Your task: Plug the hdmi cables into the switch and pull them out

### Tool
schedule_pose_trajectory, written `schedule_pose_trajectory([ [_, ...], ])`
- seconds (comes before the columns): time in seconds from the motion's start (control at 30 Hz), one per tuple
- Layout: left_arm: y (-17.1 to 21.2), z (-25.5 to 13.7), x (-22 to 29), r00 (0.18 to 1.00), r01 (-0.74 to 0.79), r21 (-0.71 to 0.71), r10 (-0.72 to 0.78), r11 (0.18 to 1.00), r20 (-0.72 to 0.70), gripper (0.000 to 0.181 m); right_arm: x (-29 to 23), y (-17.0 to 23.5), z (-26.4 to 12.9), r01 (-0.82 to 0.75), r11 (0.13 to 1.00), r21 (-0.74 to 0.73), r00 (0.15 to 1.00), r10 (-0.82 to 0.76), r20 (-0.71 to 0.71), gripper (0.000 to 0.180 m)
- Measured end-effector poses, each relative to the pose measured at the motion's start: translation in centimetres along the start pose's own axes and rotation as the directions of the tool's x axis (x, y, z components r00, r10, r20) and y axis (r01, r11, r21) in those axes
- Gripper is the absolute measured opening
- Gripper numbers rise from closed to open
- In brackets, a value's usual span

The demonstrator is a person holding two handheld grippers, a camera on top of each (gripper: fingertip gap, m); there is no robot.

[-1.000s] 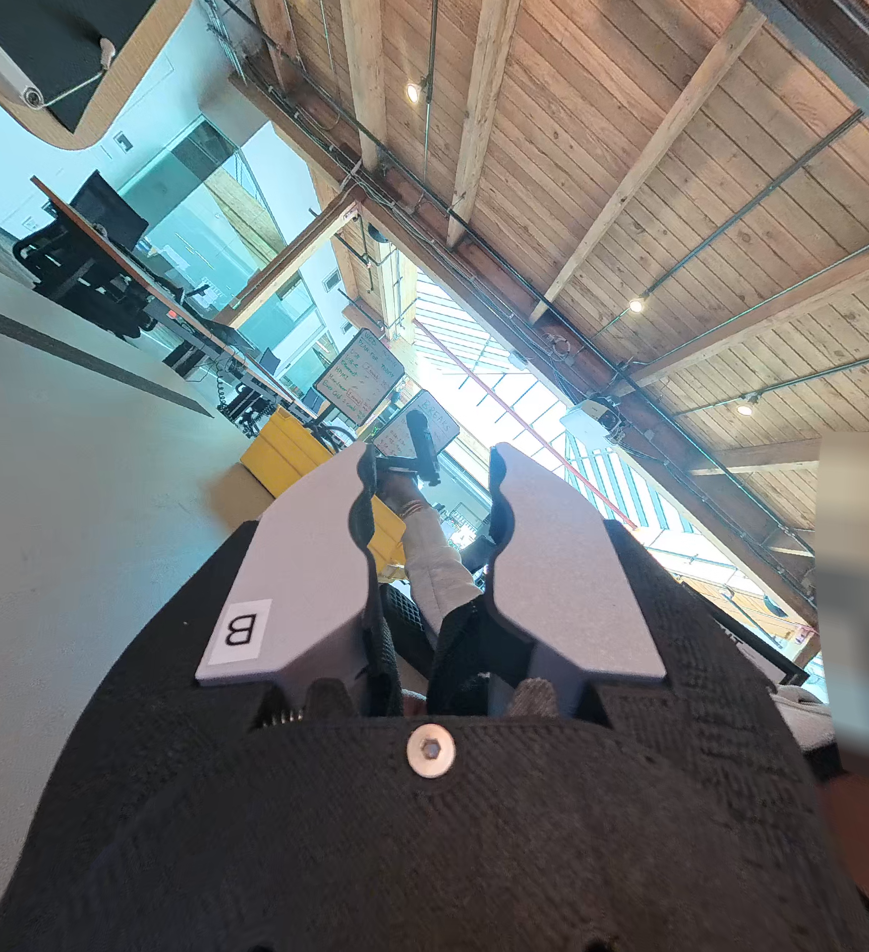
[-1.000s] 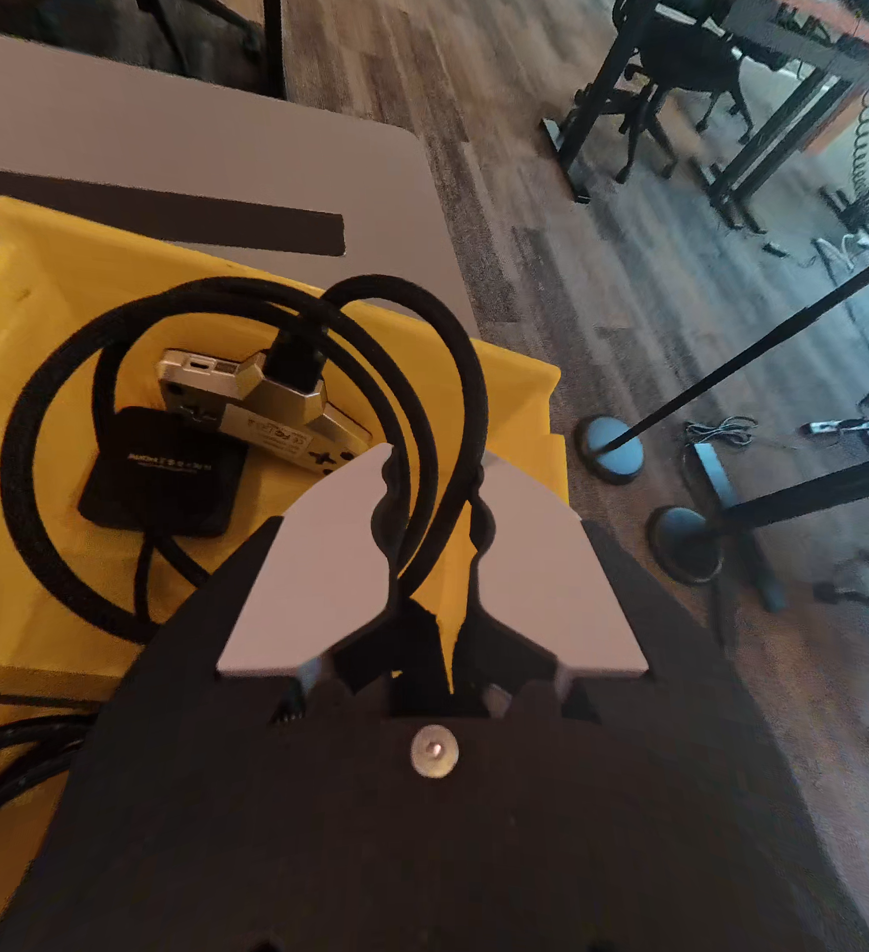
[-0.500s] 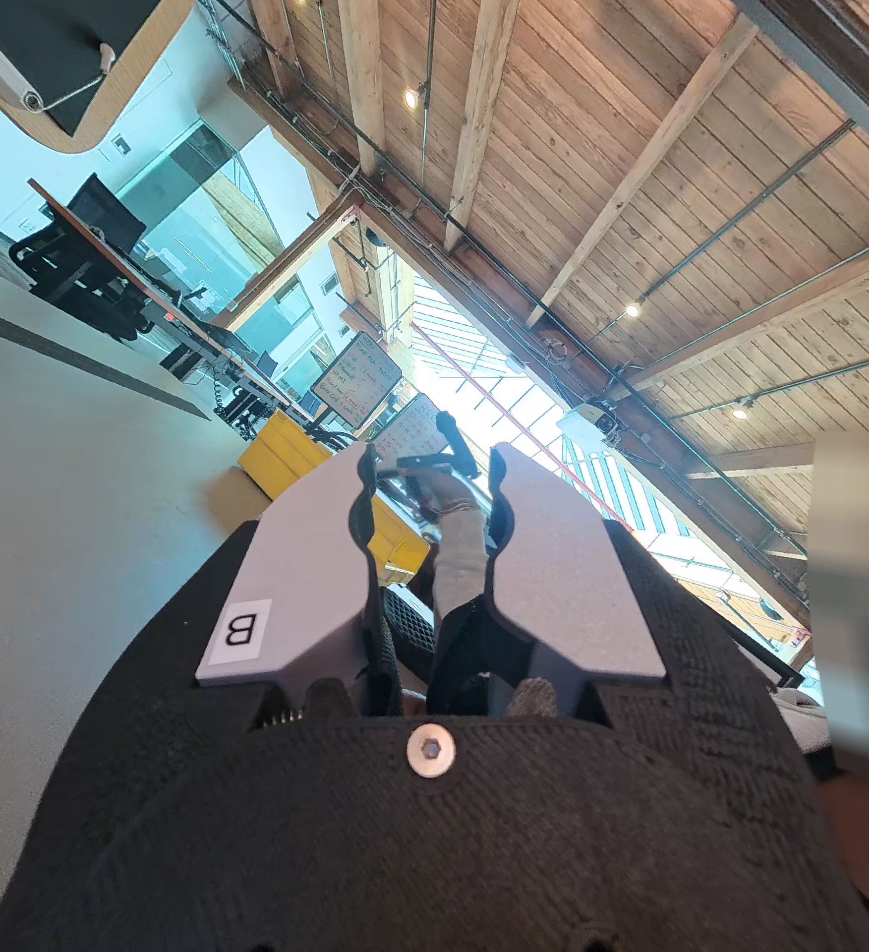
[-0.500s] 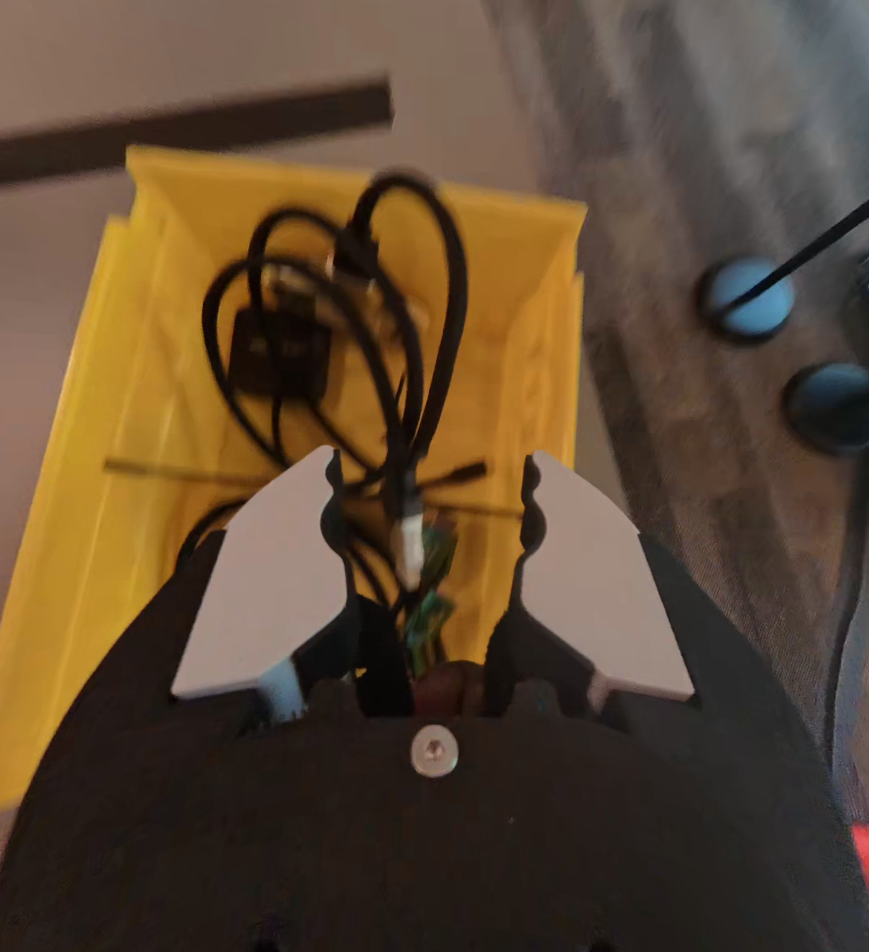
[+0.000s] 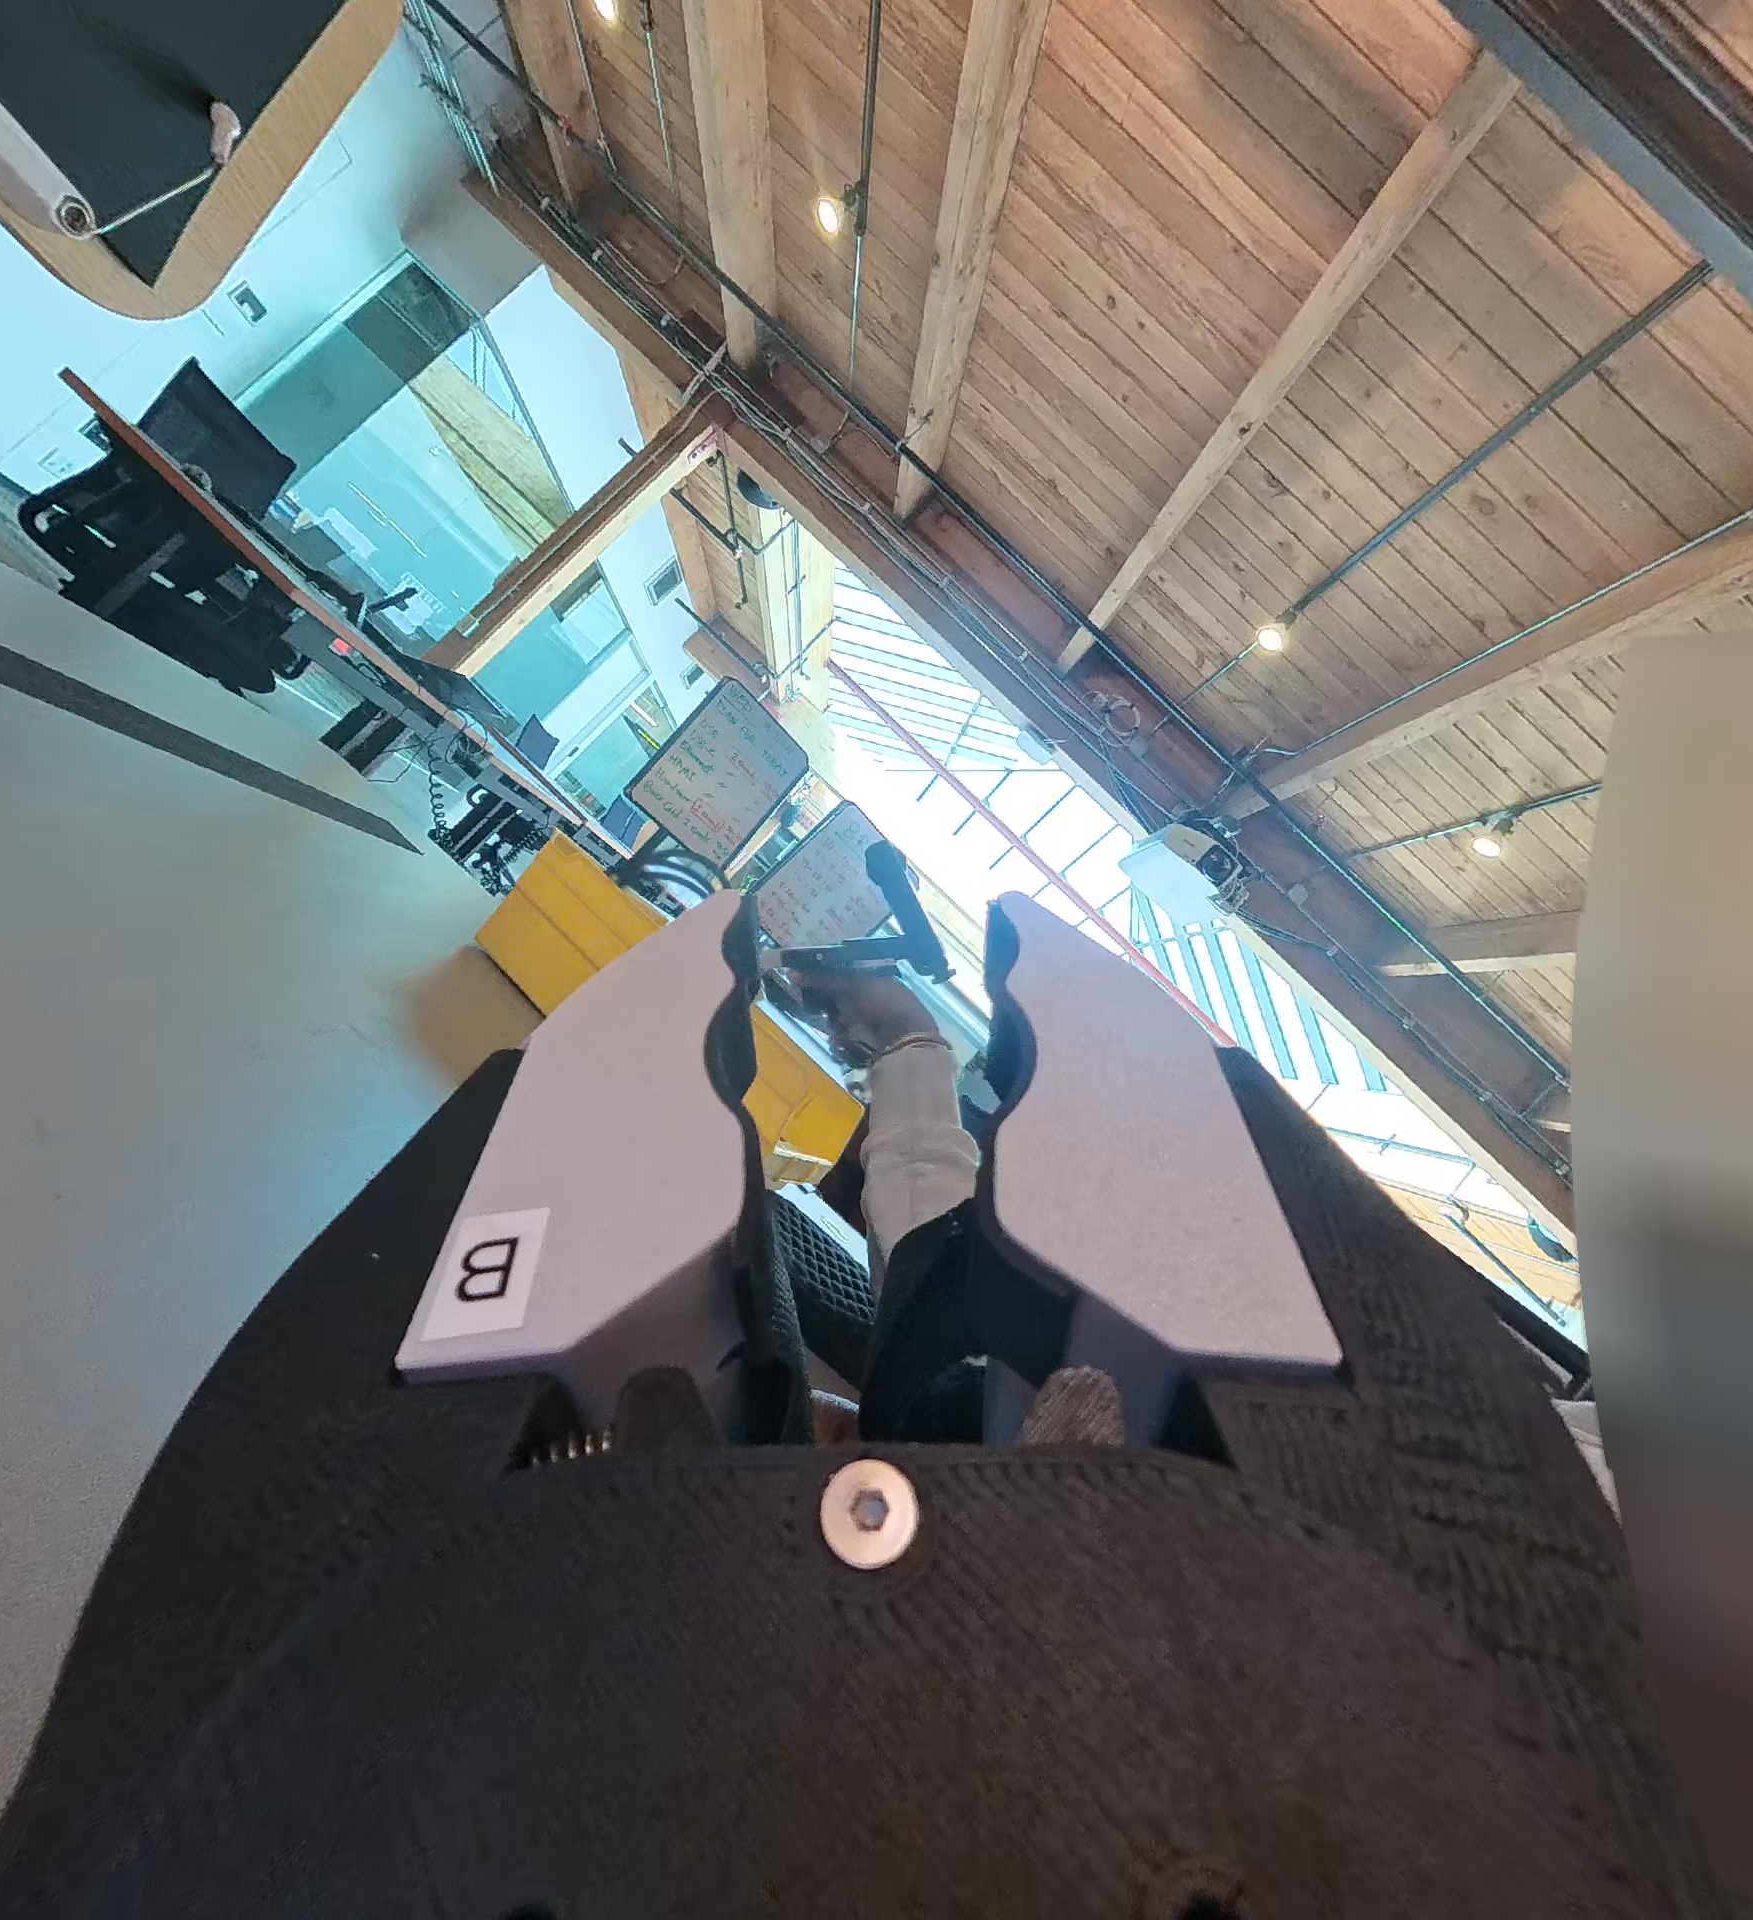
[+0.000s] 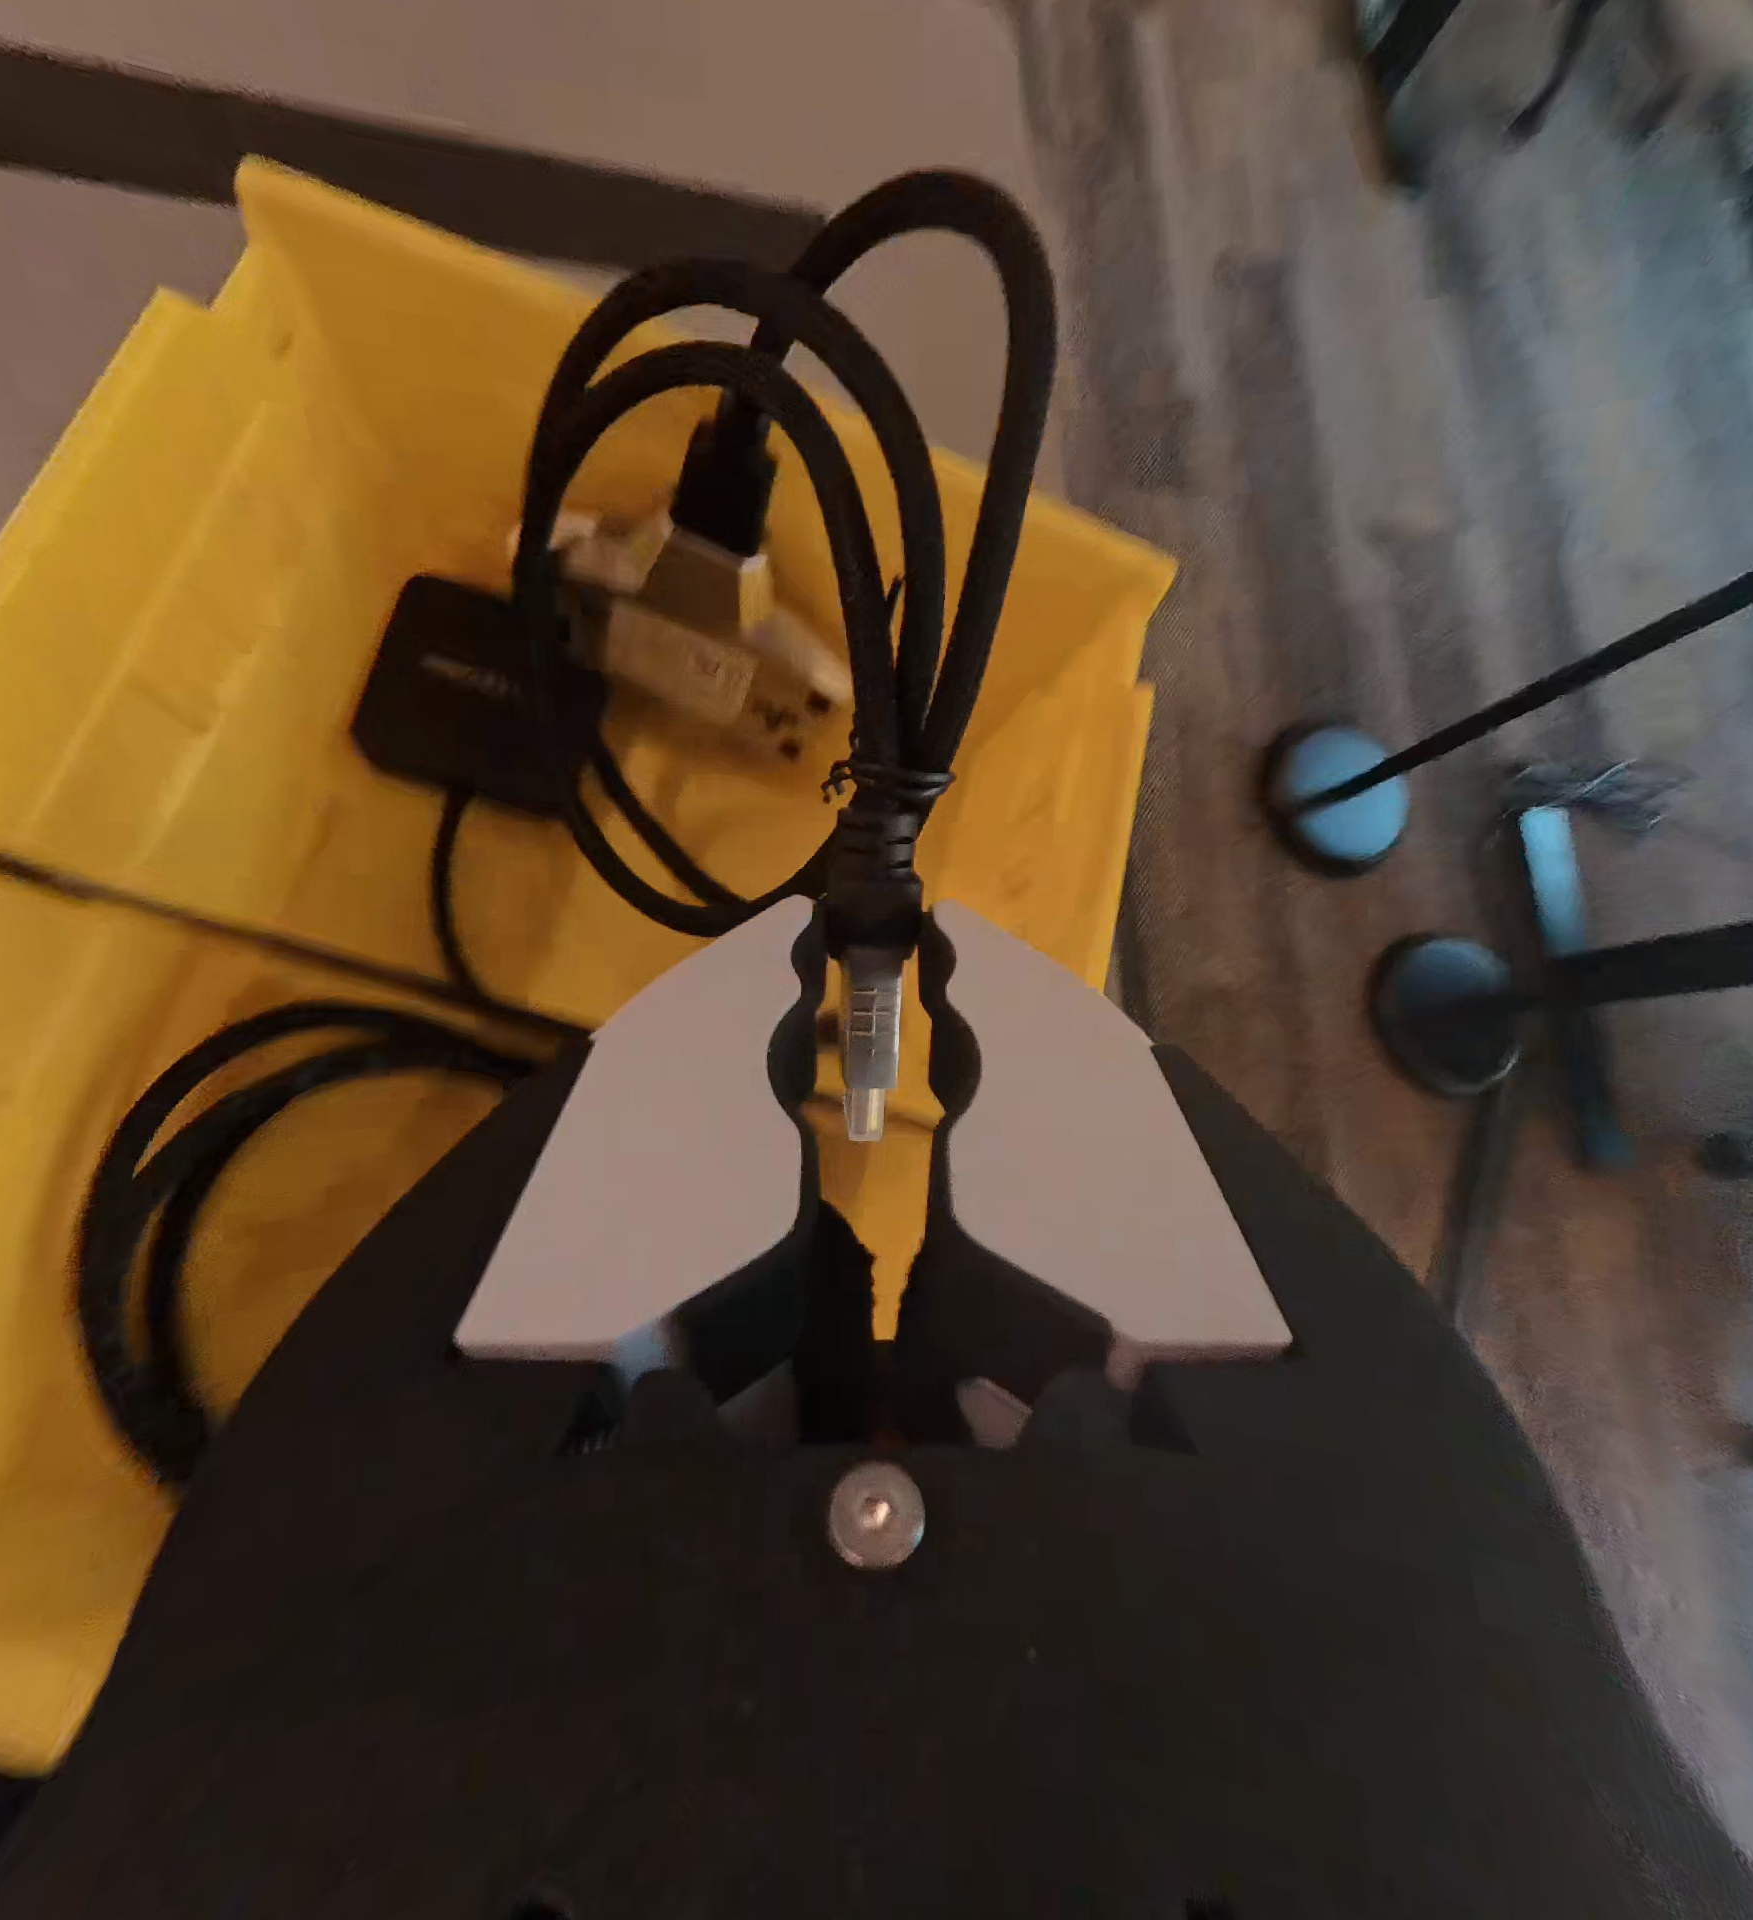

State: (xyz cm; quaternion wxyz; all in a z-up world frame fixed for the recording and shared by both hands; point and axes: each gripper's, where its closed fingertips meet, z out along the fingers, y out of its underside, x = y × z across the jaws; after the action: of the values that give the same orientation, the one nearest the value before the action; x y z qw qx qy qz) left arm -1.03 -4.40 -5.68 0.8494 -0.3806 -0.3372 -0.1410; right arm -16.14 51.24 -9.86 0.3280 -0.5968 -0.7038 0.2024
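Right wrist view: the right gripper (image 6: 874,914) looks down into a yellow bin (image 6: 103,665) on a grey table (image 6: 560,94). Its two grey fingers (image 6: 685,1132) are nearly together, clamped on the black boot of a braided HDMI cable (image 6: 1017,343) just behind its plug. The metal plug (image 6: 867,1049) points back toward the camera, between the fingers, free and not in any port. The cable rises in loops, bundled by a thin wire tie (image 6: 887,781).

In the bin lies the silver switch (image 6: 685,634), w/ a second black connector (image 6: 726,483) standing at its top; it looks seated in a port, but blur makes that uncertain. A flat black box (image 6: 446,686) sits touching the switch's left side. More black cable (image 6: 176,1195) coils in the bin's near compartment.

Progress, as a judgement: early or mid-cycle. One end seems plugged, the held end is loose & facing away from the switch, so it needs turning round before insertion. Pull-outs are left.

Left wrist view: the left gripper (image 5: 867,920) tilts up at a wood-beam ceiling (image 5: 1215,312), fingers apart, holding nothing. Only this view shows the bin from outside, far off, w/ the person's sleeve (image 5: 919,1143) and the other tool above it. Only the right view shows switch, plug and cables.
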Motion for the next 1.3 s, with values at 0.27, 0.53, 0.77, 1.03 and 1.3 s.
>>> schedule_pose_trajectory([
  [0.27,-0.1,0.0,0.0,1.000,-0.001,0.003,0.001,1.000,-0.001,0.040,-1.0,4.4,5.0,-0.226,0.937,-0.268,0.967,0.250,0.057,0.035],
  [0.53,0.0,0.0,0.1,1.000,-0.001,-0.001,0.001,1.000,-0.004,0.040,4.8,2.5,-3.6,-0.429,0.903,-0.001,0.893,0.425,-0.149,0.052],
  [0.77,0.0,0.0,0.2,1.000,-0.005,-0.001,0.005,1.000,-0.006,0.040,1.2,9.3,0.7,-0.323,0.848,-0.420,0.935,0.355,-0.002,0.011],
  [1.03,0.1,0.2,0.7,0.999,-0.031,-0.013,0.030,0.999,-0.015,0.040,-7.9,7.7,-1.0,0.087,0.858,-0.506,0.911,0.137,0.389,0.012],
  [1.3,0.5,0.5,1.6,0.987,-0.157,-0.047,0.158,0.986,0.009,0.039,-18.1,4.0,-0.3,0.413,0.780,-0.470,0.823,-0.098,0.560,0.019],
])
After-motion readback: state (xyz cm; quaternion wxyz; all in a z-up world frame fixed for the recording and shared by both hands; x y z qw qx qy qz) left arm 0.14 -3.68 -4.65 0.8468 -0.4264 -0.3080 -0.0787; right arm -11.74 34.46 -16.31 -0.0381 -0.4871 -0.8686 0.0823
